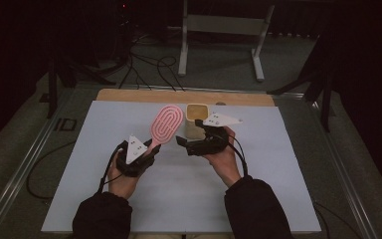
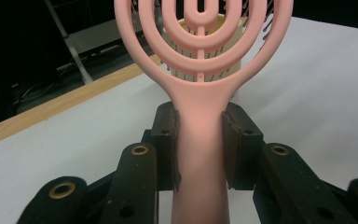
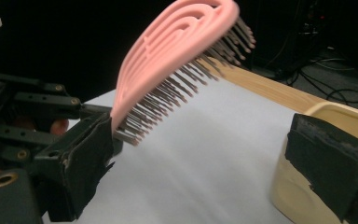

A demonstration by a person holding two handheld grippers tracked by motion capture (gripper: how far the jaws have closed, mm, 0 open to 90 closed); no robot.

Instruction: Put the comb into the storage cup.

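My left claw [image 2: 200, 144] is clamped on the handle of the pink brush [image 1: 166, 123], which sticks up over the white sheet [image 1: 104, 149], bristles facing my right claw [image 3: 205, 172]. That claw is apart, with one pad touching the outside of the yellow cup [image 1: 196, 119]. The cup stands just behind the brush, and I cannot see what is inside.

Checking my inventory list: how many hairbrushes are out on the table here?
1. The pink hairbrush is held by its handle in the left gripper, raised above the white sheet, beside the cream cup. Nothing shows inside the cup from above.
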